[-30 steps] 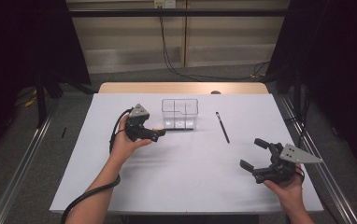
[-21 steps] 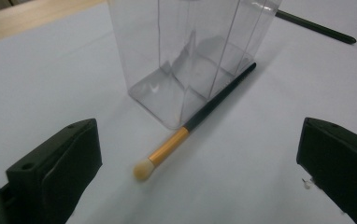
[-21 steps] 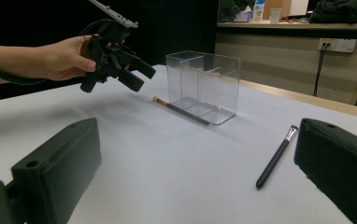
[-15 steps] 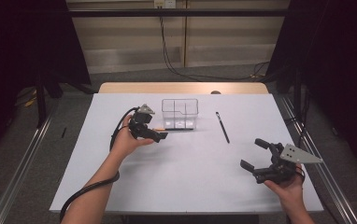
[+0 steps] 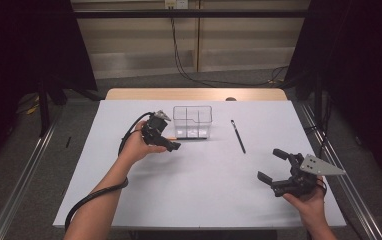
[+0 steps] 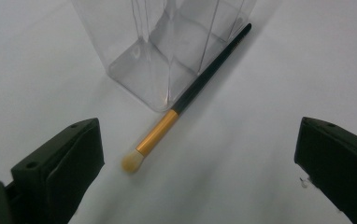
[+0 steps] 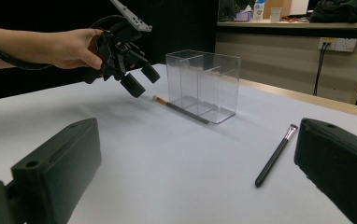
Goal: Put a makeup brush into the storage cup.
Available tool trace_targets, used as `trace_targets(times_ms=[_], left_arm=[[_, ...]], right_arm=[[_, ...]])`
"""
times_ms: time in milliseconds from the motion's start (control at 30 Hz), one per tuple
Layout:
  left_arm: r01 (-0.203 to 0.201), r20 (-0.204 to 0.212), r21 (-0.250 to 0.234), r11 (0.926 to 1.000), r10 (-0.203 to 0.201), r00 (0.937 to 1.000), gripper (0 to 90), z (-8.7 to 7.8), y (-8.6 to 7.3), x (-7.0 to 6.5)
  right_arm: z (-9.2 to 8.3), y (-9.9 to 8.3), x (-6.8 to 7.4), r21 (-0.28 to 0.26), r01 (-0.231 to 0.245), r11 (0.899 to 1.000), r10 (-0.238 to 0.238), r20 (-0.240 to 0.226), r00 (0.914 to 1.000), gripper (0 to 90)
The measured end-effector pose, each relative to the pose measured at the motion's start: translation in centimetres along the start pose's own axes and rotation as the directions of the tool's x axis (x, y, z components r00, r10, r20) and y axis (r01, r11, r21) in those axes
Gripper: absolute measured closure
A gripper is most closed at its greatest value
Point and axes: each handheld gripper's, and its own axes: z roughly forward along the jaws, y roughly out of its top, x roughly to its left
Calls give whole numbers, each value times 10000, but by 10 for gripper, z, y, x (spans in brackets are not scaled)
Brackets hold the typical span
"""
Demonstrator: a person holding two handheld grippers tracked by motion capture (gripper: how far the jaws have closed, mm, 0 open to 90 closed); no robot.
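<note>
At the left of the white-covered bench (image 5: pixel 129 200), the left gripper (image 5: pixel 163 140) is held above the surface with its fingers (image 6: pixel 60 163) spread wide and nothing between them, tilted down toward the small brush with a pale tuft, gold ferrule and slim black handle (image 6: pixel 186 100). That brush is seen lying flat along the near wall of the clear plastic organiser box with inner dividers (image 5: pixel 193 120), its handle touching or just beside the box's base and its tuft pointing toward the left gripper. The step in hand is judged to be a pick-up of this brush. It would best be done by lowering the open fingers so that they straddle the ferrule end, which lies clear of the box, since the handle beside the wall leaves little room for a finger. A gentle closure is advised, as so thin a handle may roll or pivot. Further right, a second, black-handled brush with a flat tuft (image 5: pixel 238 136) lies alone on the bench. At the far right, the right gripper (image 5: pixel 284 172) is held low near the bench edge, its fingers (image 7: pixel 55 163) likewise wide and empty.
</note>
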Motion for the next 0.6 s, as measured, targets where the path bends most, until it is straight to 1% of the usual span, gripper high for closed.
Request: trace_targets(times_ms=[33,67,133,167,200,267,333,433,467,533,600], left_arm=[[4,39,71,10000,-4,10000,16,1,0,0],[-134,76,228,9996,133,9999,16,1,1,1],[-174,153,411,9990,168,9997,18,2,2,2],[-21,149,374,9993,15,9999,19,3,2,1],[-239,182,555,9982,229,9996,20,2,3,3],[-301,154,663,9973,292,9995,26,3,5,2],[-548,163,877,9946,535,9984,35,3,7,3],[-734,156,1089,9913,721,9973,47,5,8,3],[-684,162,1082,9918,670,9976,57,7,9,3],[-918,189,1243,9880,901,9958,75,9,10,4],[-1022,227,1404,9848,1000,9947,97,11,11,3]], right_arm=[[0,0,0,-11,3,10000,-3,9,10000,1],[0,0,0,-13,1,10000,-1,-3,10000,2],[0,0,0,14,1,10000,-1,-7,10000,2],[0,0,0,8,-8,10000,8,-14,10000,2],[0,0,0,6,3,10000,-3,-15,10000,2],[0,0,0,19,4,10000,-4,-15,10000,2],[0,0,0,9,16,10000,-16,-21,10000,2],[0,0,0,9,11,10000,-11,-12,10000,2],[0,0,0,-1,17,10000,-17,-9,10000,2],[0,0,0,-2,30,10000,-30,-6,10000,2],[0,0,0,3,17,10000,-17,-14,10000,2]])
